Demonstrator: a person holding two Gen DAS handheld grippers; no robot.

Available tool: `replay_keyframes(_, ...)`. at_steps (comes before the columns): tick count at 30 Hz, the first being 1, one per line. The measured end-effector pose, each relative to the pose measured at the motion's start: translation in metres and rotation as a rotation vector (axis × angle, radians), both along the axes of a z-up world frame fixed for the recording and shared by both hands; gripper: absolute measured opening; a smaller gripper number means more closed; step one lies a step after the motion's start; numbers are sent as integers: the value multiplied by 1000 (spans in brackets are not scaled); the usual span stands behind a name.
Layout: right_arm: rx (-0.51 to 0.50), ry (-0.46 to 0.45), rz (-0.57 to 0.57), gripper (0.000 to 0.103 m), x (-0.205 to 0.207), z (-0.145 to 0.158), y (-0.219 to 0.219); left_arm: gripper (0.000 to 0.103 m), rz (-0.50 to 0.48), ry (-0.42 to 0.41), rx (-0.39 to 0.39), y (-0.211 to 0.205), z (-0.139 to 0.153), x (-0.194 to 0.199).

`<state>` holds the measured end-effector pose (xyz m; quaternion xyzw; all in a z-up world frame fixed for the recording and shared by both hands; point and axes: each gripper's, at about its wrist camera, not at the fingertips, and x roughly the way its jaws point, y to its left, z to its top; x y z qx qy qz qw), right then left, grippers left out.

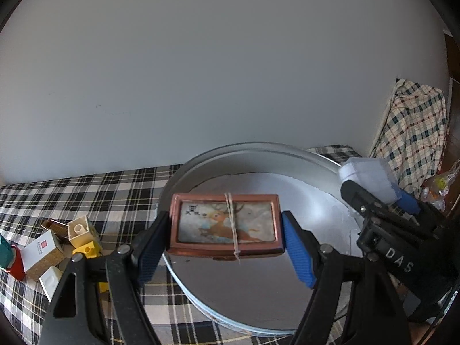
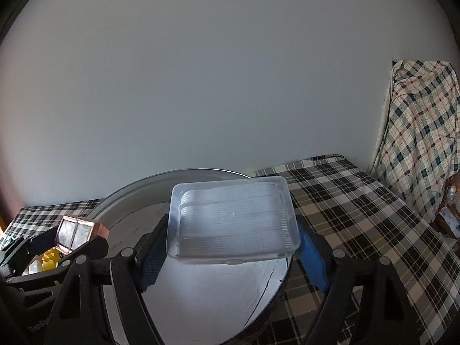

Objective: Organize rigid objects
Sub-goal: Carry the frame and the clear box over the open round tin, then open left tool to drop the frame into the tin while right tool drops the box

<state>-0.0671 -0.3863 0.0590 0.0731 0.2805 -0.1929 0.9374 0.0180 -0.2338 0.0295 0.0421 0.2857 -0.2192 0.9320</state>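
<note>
A: What is the left gripper [image 1: 225, 237] holding?

B: It is clamping a copper tin [image 1: 225, 224] by its short ends, blue pads pressing on both sides. A deer is showing on the lid, and a thin band [image 1: 232, 224] is running across the middle. The tin is hanging level over the near part of the round pan [image 1: 316, 155].

A: And the right gripper [image 2: 230, 244]?

B: It is gripping a clear box [image 2: 233, 221] of white plastic cutlery, also side to side, over the same pan. Seen from the left wrist, that box is sitting up by the pan's right rim.

A: Where is the pan sitting?

B: It is resting on the plaid cloth [image 1: 86, 195]. Left of it, loose pieces are lying together: a cream block [image 1: 81, 230], a yellow block [image 1: 87, 250], a white carton [image 1: 43, 251] and a red item [image 1: 15, 264]
</note>
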Motion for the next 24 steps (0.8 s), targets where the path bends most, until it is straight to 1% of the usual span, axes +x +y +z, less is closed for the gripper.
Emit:
replay_keyframes(4,-6,30,10,82,5,-5,4,77,8,0,28,-2,-4,2)
replay_keyframes(10,-16,41,17,83,7,-7,7,77,28,0,68,-6,-9,6)
replay_keyframes(13,-6,43,17,83,10,-9,5,77,31,0,65,-6,-10,6)
replay_keyframes(14,13,30,32,83,10,-8,4,78,28,0,59,-6,-10,6)
replay_keyframes(15,34,15,45,85,10,-6,2,82,26,0,55,-5,-10,5)
replay_keyframes(16,51,-9,49,86,7,-2,1,89,25,-3,50,-4,-9,5)
replay_keyframes(17,58,-34,46,88,4,1,-1,94,30,-13,44,-3,-7,3)
replay_keyframes(18,59,-64,35,92,-1,5,-3,102,40,-26,41,-1,-5,2)
replay_keyframes(20,61,-122,2,96,-9,12,-8,102,49,-54,35,1,-1,-1)
replay_keyframes(22,78,-174,-38,96,-18,17,-16,102,57,-73,33,4,4,-3)
replay_keyframes(24,81,-203,-90,96,-23,20,-23,102,79,-89,25,11,7,-5)
